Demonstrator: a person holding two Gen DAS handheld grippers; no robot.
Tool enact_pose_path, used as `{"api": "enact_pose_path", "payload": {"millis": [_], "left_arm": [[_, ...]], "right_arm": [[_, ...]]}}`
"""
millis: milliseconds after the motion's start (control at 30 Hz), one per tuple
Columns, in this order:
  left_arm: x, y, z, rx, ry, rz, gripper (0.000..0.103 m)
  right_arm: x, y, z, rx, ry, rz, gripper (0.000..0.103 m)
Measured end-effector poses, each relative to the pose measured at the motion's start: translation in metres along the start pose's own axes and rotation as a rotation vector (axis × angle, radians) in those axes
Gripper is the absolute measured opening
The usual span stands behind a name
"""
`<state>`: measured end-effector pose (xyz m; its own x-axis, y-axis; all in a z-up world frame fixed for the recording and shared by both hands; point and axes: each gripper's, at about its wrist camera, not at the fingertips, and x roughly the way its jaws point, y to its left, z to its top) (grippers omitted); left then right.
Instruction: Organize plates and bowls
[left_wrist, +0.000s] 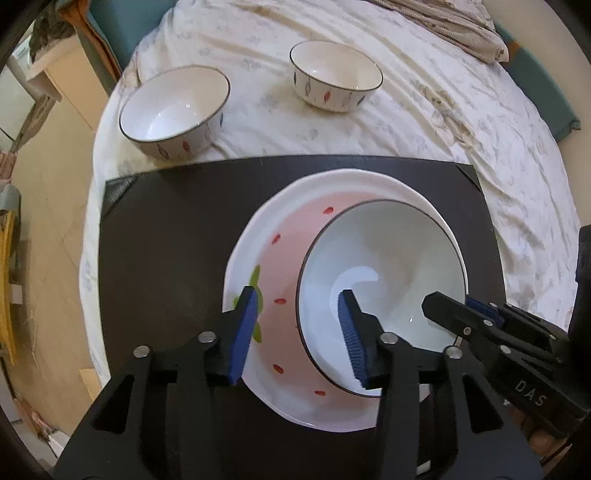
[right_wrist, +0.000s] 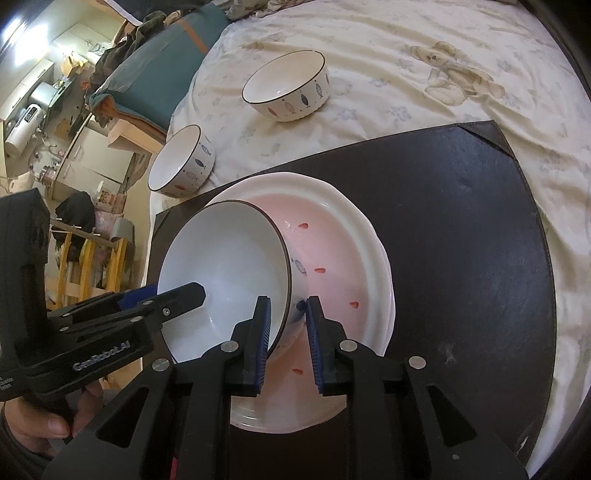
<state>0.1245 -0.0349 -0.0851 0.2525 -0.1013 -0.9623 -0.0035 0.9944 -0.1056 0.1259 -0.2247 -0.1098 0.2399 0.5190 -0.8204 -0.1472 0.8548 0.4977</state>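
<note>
The white bowl (left_wrist: 384, 291) sits tilted inside the pink plate (left_wrist: 280, 266), its mouth tipped toward the left claw (left_wrist: 299, 321) and its foot leaning toward the right claw (right_wrist: 286, 321). It has no long axis, being round; its dark rim reads as an oval in both views. The left claw's jaws stand apart, straddling the bowl's near rim without pressing it — one blue pad inside the bowl, the other outside, over the plate's green leaf mark. The right claw is clamped on the bowl's wall, one pad inside the rim, one against the patterned outside. The plate rests on a dark mat (left_wrist: 166, 229) under both claws, and its near edge is hidden behind the claw bodies. Beyond the mat, ahead of the left claw, two more bowls — one (left_wrist: 173, 110) to its left, one (left_wrist: 336, 75) straight ahead — stand upright on the pale sheet (left_wrist: 424, 110). A hand (right_wrist: 48, 421) is cut off at the right-wrist view's lower corner.
</note>
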Motion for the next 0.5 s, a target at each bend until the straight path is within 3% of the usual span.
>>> {"api": "enact_pose_path", "payload": {"millis": [100,200,500], "left_arm": [[-0.005,0.001,0.000,0.001,-0.022,-0.004,0.048],[-0.010,0.001,0.000,0.001,-0.052,0.016,0.059],[-0.030,0.006,-0.002,-0.003,-0.130,0.055,0.059]], "right_arm": [[0.000,0.000,0.000,-0.002,0.000,-0.002,0.023],[0.000,0.000,0.001,0.002,-0.003,0.002,0.023],[-0.020,0.000,0.001,0.024,-0.070,-0.007,0.023]]}}
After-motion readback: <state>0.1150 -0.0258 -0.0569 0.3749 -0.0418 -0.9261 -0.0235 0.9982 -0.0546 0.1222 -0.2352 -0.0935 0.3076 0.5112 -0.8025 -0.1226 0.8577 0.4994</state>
